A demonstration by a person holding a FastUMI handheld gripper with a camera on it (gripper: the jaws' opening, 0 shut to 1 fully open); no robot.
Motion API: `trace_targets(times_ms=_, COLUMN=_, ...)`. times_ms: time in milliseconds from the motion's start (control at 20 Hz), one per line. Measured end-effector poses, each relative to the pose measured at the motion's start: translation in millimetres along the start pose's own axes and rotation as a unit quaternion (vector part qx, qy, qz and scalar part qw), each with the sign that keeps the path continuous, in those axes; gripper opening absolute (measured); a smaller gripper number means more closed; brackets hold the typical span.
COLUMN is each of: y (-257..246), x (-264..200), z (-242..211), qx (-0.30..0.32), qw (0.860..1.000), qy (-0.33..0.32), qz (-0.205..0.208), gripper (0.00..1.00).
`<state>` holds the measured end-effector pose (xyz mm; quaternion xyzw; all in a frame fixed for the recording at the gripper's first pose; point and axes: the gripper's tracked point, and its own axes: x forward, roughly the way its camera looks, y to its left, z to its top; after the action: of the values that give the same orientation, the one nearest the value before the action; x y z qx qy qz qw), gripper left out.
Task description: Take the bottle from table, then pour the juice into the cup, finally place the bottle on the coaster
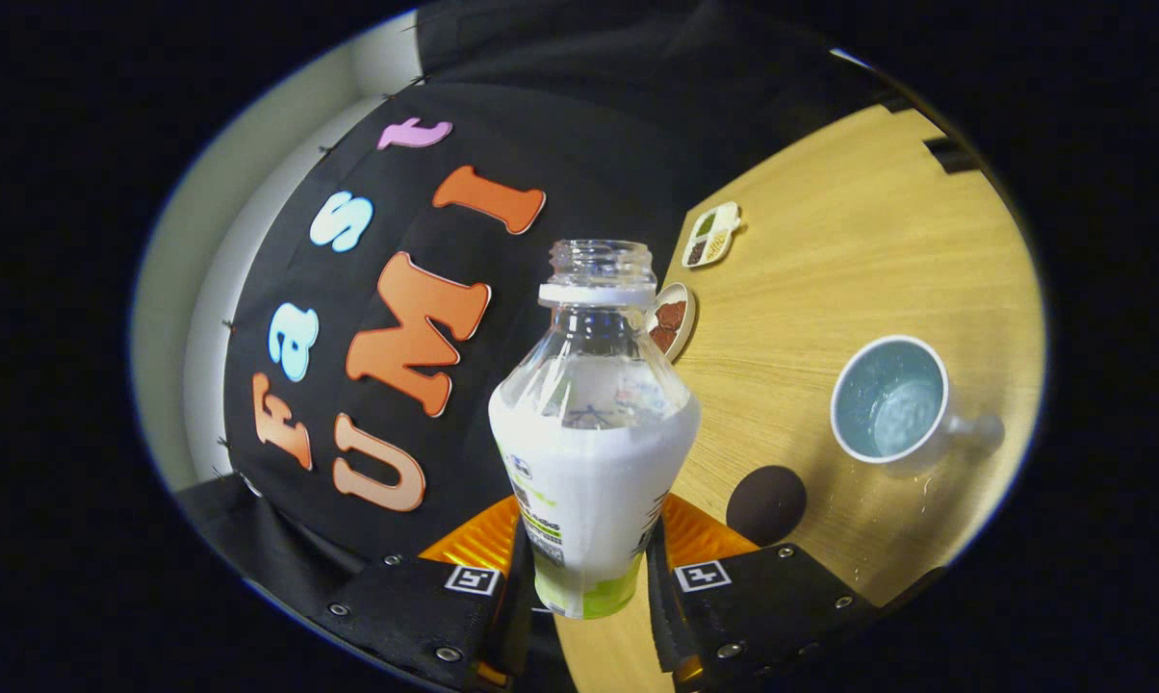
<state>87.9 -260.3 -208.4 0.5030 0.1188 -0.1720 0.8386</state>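
The gripper [587, 577] pinches the plastic bottle [591, 433] between its two fingers, which press on the lower, labelled part from both sides. The bottle has no cap and holds a white liquid up to its shoulder. It is lifted above the wooden surface [859, 260], and the view is tilted. A dark round coaster [766, 504] lies on the surface just beside the bottle. Further along stands a white mug [892, 402] with a pale blue inside, well apart from the coaster. Beyond the bottle's neck lie a small round plate [673, 320] and a divided dish [711, 234].
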Motion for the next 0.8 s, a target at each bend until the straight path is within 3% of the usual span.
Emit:
trace_targets(times_ms=150, y=9.7, x=0.8, z=2.1, qx=-0.092, qw=0.996, qy=-0.006, qz=-0.015, gripper=0.51)
trace_targets(times_ms=250, y=7.1, x=2.3, z=5.5, qx=-0.171, qw=0.984, qy=-0.020, qz=-0.038, gripper=0.51)
trace_targets(times_ms=500, y=14.7, x=19.1, z=21.4, qx=-0.320, qw=0.942, qy=-0.081, qz=-0.053, gripper=0.51)
trace_targets(times_ms=800, y=-20.5, x=56.0, z=-6.7, qx=-0.432, qw=0.894, qy=-0.064, qz=-0.096, gripper=0.51)
